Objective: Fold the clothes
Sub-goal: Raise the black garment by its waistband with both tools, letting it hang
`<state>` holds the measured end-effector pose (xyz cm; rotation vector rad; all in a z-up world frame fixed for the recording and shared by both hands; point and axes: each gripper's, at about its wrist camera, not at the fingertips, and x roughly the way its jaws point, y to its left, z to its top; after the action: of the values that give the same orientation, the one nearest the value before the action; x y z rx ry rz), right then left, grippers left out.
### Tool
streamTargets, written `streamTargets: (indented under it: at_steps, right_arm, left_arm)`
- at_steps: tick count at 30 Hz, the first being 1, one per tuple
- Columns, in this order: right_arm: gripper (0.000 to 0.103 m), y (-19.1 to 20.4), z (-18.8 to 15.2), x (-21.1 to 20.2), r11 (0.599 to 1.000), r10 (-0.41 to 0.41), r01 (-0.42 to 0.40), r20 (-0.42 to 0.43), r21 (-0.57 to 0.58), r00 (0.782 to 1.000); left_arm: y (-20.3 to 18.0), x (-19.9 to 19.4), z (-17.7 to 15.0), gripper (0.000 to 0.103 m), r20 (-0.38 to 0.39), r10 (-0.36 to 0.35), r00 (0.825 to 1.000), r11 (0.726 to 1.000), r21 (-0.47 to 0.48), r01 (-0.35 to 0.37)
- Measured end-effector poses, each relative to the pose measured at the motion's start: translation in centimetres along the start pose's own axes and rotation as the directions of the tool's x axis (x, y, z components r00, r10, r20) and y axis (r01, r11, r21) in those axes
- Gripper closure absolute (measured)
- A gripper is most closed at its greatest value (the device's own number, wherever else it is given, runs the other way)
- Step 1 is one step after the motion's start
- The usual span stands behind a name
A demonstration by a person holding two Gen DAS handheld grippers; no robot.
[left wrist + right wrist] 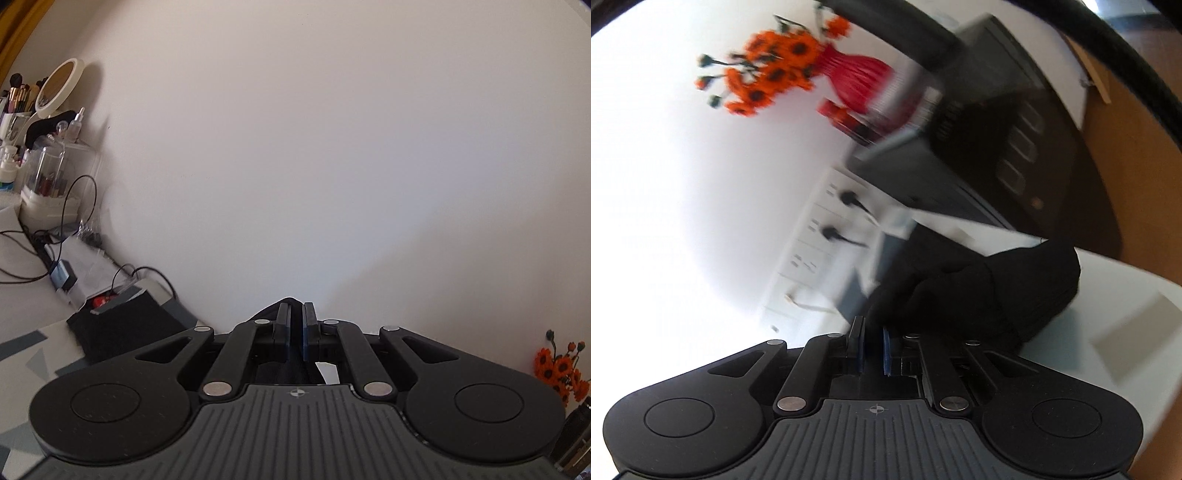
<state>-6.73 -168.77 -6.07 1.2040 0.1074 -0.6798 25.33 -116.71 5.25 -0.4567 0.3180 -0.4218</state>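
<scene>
In the left wrist view my left gripper (296, 314) is raised in front of a bare white wall, its jaws shut on black cloth (271, 309) that peeks out past the fingertips and hangs down behind them. A folded black garment (122, 332) lies on the patterned table (22, 354) at the lower left. The right wrist view is blurred. There my right gripper (873, 332) is shut on the edge of a bunched black garment (979, 291), which rests on a white surface (1126, 332) just ahead and to the right.
A round mirror (59, 88), makeup brushes, bottles and cables (22, 258) crowd the table's left end. Orange flowers (561, 365) stand at the right. In the right wrist view a red vase (857, 77) with those flowers, a dark appliance (979, 147) and a white socket strip (820, 236) sit ahead.
</scene>
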Motion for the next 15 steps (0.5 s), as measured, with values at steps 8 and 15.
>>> streamTargets:
  at_steps: [8, 15]
  right_arm:
    - [0.095, 7.0, 1.5, 4.7, 1.000, 0.013, -0.012, 0.101, -0.010, 0.995]
    - [0.095, 8.9, 1.4, 10.1, 0.997, -0.023, 0.032, 0.126, -0.074, 0.992]
  left_arm:
    - [0.6, 7.0, 3.7, 0.097, 0.091, -0.015, 0.996, 0.999, -0.042, 0.019]
    - [0.5, 11.8, 3.4, 0.097, 0.124, 0.022, 0.992, 1.000, 0.001, -0.022]
